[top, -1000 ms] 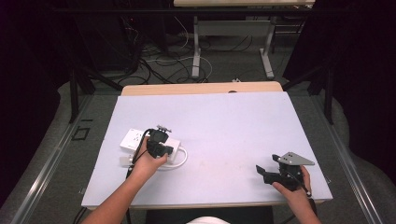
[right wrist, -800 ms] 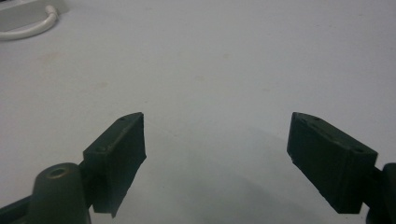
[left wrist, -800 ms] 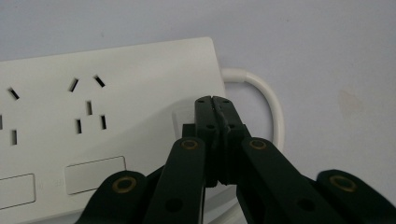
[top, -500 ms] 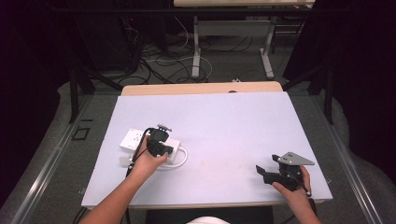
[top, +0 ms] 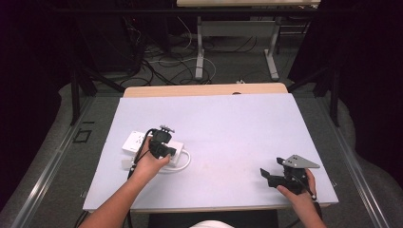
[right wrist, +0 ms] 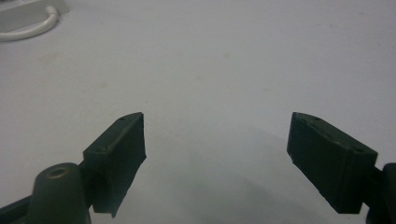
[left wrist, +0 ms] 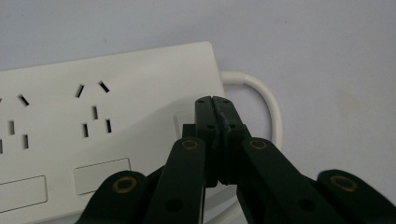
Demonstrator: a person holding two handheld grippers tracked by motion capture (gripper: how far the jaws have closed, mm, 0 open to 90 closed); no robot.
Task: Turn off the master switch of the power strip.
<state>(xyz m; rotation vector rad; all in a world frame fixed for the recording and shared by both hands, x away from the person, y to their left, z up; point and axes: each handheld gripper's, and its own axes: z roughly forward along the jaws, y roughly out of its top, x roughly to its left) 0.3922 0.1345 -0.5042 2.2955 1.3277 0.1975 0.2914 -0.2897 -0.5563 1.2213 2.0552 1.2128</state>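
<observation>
The left claw (top: 160,142) hovers over a white power strip (top: 135,142) at the table's (top: 228,133) left; the right claw (top: 278,175) sits near the right front corner. Left gripper view: jaws clenched, tips over the strip's (left wrist: 107,121) cord end. Right gripper view: jaws released above bare table, cord loop (right wrist: 32,25) far off.

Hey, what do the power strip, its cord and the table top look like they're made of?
Power strip: probably hard moulded plastic, off-white, smooth with a faint sheen; crisp socket slots and flat recessed panels suggest it.
Cord: likely rubbery or vinyl sheathing, white and glossy, since it bends in a smooth loop.
Table top: pale lavender-grey matte sheet, perhaps laminate or a mat; light scuffs show, so I can't tell which.
</observation>
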